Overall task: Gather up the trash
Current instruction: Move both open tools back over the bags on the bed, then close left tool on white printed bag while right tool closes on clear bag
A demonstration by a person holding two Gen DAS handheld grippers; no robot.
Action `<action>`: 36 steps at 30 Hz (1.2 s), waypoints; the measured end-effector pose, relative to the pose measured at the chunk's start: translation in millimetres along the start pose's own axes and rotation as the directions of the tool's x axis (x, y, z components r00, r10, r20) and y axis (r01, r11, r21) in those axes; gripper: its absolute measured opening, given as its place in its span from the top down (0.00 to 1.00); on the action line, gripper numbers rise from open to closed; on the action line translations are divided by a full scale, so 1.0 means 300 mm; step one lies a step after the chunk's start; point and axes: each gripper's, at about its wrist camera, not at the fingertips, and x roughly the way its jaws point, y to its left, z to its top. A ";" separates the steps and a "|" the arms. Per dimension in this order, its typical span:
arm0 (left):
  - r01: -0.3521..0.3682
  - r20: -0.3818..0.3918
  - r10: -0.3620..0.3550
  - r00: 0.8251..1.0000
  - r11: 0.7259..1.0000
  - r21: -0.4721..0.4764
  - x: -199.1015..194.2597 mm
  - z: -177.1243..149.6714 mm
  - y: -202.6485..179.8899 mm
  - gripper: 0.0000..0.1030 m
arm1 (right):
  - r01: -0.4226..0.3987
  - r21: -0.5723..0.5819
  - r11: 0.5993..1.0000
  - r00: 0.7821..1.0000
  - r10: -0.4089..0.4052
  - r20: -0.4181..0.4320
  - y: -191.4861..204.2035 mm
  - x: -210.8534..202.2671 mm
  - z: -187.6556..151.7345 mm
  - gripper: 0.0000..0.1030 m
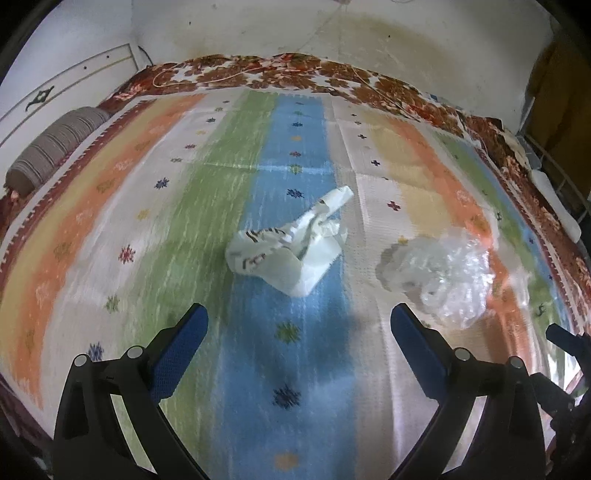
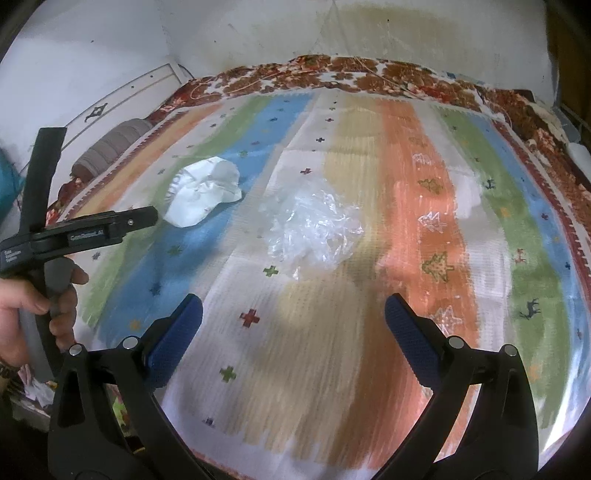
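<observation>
A crumpled white paper wrapper with dark print [image 1: 291, 243] lies on the blue stripe of a striped mat; it also shows in the right wrist view [image 2: 203, 192]. A crumpled clear plastic bag [image 1: 439, 280] lies to its right, and shows in the right wrist view [image 2: 314, 229]. My left gripper [image 1: 299, 328] is open and empty, just short of the wrapper. My right gripper [image 2: 293, 317] is open and empty, short of the plastic bag. The left gripper's body [image 2: 85, 229], held by a hand, shows at the left of the right wrist view.
The striped mat [image 1: 207, 206] covers a bed with a floral blanket [image 1: 258, 74] along the far edge. A striped bolster pillow [image 1: 51, 147] lies at the far left. A stained wall [image 1: 369, 33] stands behind. Some litter [image 2: 37, 387] lies below the bed's left edge.
</observation>
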 end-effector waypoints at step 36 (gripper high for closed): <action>0.032 -0.047 -0.028 0.998 0.996 0.084 0.171 0.032 0.032 0.97 | -0.043 0.109 0.993 0.987 0.059 -0.153 -0.055 0.307 0.113 0.91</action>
